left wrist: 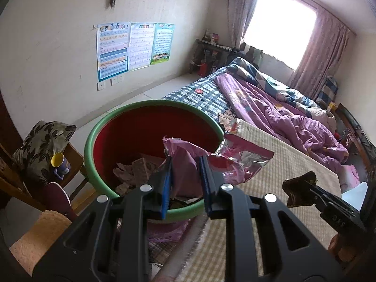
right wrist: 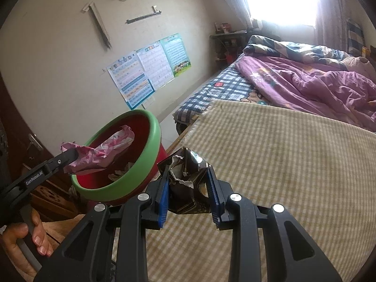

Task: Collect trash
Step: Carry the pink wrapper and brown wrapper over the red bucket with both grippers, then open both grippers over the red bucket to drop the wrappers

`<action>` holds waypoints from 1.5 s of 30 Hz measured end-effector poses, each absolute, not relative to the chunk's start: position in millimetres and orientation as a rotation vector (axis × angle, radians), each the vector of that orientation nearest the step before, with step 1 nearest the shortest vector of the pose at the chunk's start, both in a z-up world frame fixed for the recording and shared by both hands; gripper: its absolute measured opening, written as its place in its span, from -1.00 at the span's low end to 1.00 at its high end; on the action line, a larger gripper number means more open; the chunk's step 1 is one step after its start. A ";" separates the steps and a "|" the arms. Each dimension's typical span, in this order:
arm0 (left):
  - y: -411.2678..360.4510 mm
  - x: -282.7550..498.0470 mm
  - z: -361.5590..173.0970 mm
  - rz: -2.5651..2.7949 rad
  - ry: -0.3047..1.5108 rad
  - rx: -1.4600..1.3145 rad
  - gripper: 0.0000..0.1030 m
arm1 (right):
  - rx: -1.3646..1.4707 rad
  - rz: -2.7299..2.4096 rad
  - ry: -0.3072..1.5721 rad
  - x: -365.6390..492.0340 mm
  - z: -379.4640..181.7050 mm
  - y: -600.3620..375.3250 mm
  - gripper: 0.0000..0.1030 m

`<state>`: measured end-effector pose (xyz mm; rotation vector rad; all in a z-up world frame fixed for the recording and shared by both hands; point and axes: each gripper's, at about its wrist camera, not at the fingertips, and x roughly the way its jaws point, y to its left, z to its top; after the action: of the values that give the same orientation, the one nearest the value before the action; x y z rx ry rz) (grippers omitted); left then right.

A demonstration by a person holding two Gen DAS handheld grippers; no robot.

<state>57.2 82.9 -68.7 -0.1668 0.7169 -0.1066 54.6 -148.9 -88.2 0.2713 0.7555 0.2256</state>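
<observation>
Pink wrapper point(left wrist: 188, 162) in left tool point(left wrist: 185, 171), over bin point(left wrist: 94, 131)

My left gripper point(left wrist: 185, 183) clamps a pink wrapper point(left wrist: 188, 164) above the green-rimmed bin point(left wrist: 105, 127), beside the bed.

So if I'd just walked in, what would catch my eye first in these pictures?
Probably the red bin with the green rim beside the bed, already holding scraps. The left claw holds a crumpled pink wrapper over it, while the right claw grips a dark wrapper above the striped yellow blanket. Behind them lie a rumpled purple quilt and a glaring window.
</observation>
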 end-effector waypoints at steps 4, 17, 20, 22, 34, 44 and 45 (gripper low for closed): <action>89.0 60.6 -72.3 -0.099 0.721 -0.174 -0.58 | 0.262 0.234 0.758 56.5 -90.3 -141.7 -0.44; 96.4 65.7 -75.3 -0.086 0.718 -0.176 -0.58 | 0.223 0.268 0.738 66.3 -83.8 -121.9 -0.44; 100.2 67.3 -76.4 -0.075 0.711 -0.173 -0.58 | 0.209 0.282 0.724 69.3 -79.0 -114.3 -0.44; 101.6 67.7 -78.0 -0.066 0.711 -0.171 -0.58 | 0.203 0.290 0.718 72.4 -76.6 -110.4 -0.44; 119.1 83.8 -89.9 -0.041 0.744 -0.169 -0.58 | 0.135 0.319 0.690 90.3 -71.7 -80.0 -0.44; 122.4 98.2 -97.2 -0.039 0.768 -0.156 -0.58 | 0.122 0.320 0.685 106.2 -73.4 -67.1 -0.44; 123.0 99.9 -97.6 -0.038 0.771 -0.155 -0.58 | 0.123 0.320 0.685 108.2 -73.7 -65.9 -0.44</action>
<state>99.9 123.0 -97.6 -0.1548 0.7708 -0.0381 108.2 -65.9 -73.7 0.1228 0.6849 0.3199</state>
